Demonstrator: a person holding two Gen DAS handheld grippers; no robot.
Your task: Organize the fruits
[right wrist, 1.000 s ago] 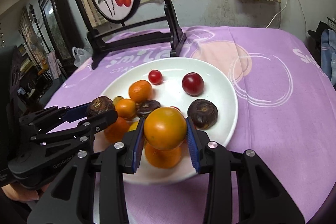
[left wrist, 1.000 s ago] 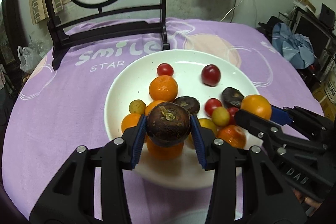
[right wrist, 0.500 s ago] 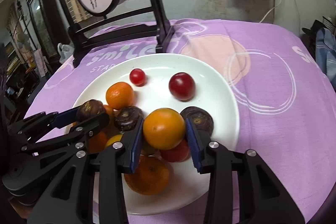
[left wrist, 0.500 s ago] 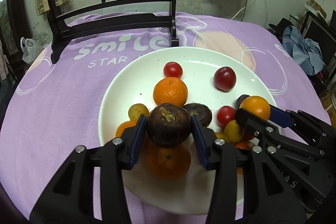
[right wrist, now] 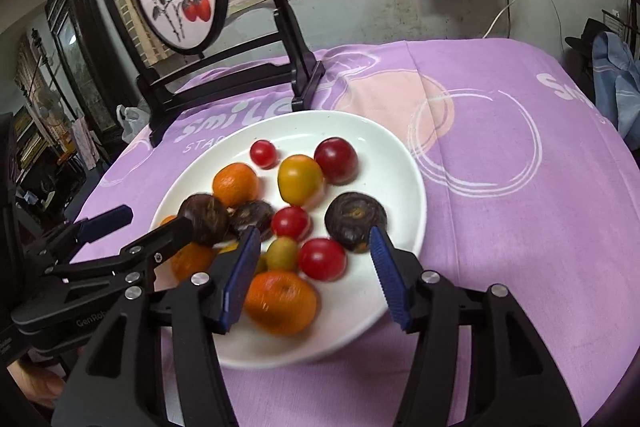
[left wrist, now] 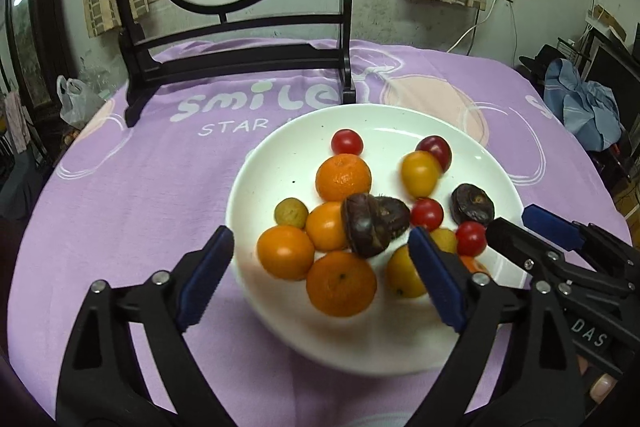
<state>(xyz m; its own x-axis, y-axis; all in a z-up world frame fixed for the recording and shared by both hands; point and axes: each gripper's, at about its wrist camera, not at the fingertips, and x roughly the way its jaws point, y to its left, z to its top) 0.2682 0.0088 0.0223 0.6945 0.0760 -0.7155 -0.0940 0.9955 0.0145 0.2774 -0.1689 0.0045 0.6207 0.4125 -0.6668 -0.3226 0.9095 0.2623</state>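
Observation:
A white plate (left wrist: pixel 256 187) on the purple cloth holds several fruits: oranges, red tomatoes and dark brown ones. My left gripper (left wrist: pixel 320 267) hangs over the plate's near rim, its jaws opening wide. A dark brown fruit (left wrist: pixel 366 227) lies loose on the pile just past its tips, touched by neither pad. My right gripper (right wrist: pixel 314 275) is opening too, and nothing is pressed between its pads. A red tomato (right wrist: pixel 322 259) lies on the plate below it. The yellow-orange fruit (right wrist: pixel 300 179) rests beside a dark red plum (right wrist: pixel 336 161). Each gripper shows in the other's view: left gripper (right wrist: pixel 148 223), right gripper (left wrist: pixel 516 225).
A black standing frame (left wrist: pixel 240 67) with a round fruit painting stands on the table behind the plate. A plastic bag (left wrist: pixel 76 99) sits past the left table edge and blue cloth (left wrist: pixel 580 107) past the right. Purple cloth (right wrist: pixel 500 187) lies right of the plate.
Both grippers have opened. The dark brown fruit dropped from the left one onto the pile. The yellow-orange fruit left the right one and now lies by the plum.

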